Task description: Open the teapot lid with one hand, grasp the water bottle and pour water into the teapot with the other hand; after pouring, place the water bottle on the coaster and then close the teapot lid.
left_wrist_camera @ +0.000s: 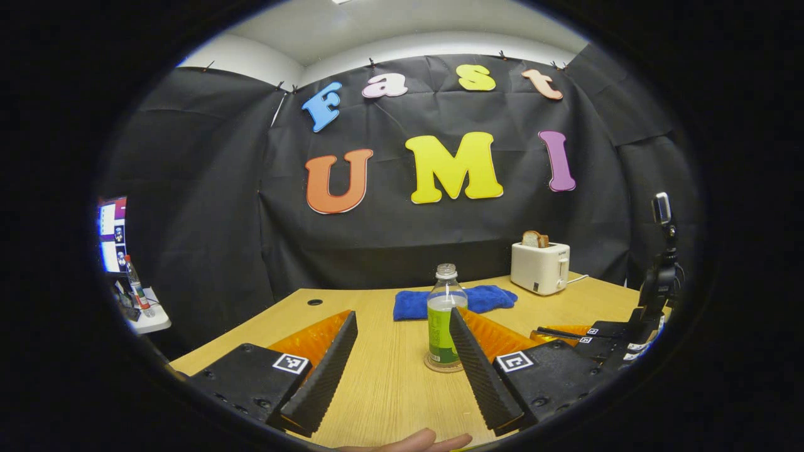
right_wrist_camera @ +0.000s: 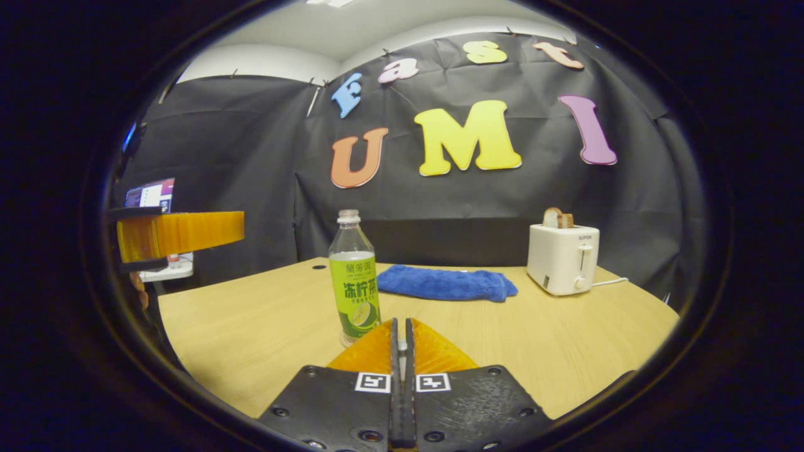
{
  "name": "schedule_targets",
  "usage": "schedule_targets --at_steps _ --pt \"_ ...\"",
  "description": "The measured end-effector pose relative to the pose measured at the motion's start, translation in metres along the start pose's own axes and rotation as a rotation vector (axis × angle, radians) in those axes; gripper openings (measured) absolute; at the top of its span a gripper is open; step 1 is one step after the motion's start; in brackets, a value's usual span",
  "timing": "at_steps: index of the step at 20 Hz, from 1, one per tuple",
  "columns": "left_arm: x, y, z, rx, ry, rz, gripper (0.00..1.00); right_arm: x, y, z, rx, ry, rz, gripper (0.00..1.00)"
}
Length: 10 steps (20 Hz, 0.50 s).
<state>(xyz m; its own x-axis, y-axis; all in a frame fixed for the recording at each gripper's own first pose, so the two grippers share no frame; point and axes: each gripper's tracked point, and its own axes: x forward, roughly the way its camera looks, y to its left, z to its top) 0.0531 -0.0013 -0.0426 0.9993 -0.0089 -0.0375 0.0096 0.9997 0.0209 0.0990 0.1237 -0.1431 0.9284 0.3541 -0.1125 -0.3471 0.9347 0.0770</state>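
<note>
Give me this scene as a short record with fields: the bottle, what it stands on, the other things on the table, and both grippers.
bottle: clear plastic water bottle with green label, upright, uncapped, liquid up to about the label's top
under bottle: round clear coaster
table: light wooden table
cloth: folded blue towel, behind the bottle
appliance: white toaster with a bread slice in it
left gripper: open, empty, bottle beyond its fingers
right gripper: shut, empty

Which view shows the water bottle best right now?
The right gripper view: the water bottle stands nearly whole, its base hidden behind the right gripper. In the left gripper view, the left gripper has one finger crossing the bottle's lower right side.
</note>
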Motion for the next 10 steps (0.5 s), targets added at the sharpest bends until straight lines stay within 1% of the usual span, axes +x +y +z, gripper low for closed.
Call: schedule_targets --at_steps 3,6,10 --pt "-0.002 -0.003 0.0 -0.046 0.005 -0.026 0.92 0.001 0.001 0.0 0.007 -0.014 -0.006 0.0" --pt "-0.001 0.0 0.0 -0.051 0.009 -0.024 0.92 0.007 0.003 -0.008 0.019 0.011 0.005 0.0" --pt "0.0 0.001 -0.004 -0.045 0.025 -0.036 0.93 0.012 -0.005 -0.015 0.035 0.021 -0.023 0.0"
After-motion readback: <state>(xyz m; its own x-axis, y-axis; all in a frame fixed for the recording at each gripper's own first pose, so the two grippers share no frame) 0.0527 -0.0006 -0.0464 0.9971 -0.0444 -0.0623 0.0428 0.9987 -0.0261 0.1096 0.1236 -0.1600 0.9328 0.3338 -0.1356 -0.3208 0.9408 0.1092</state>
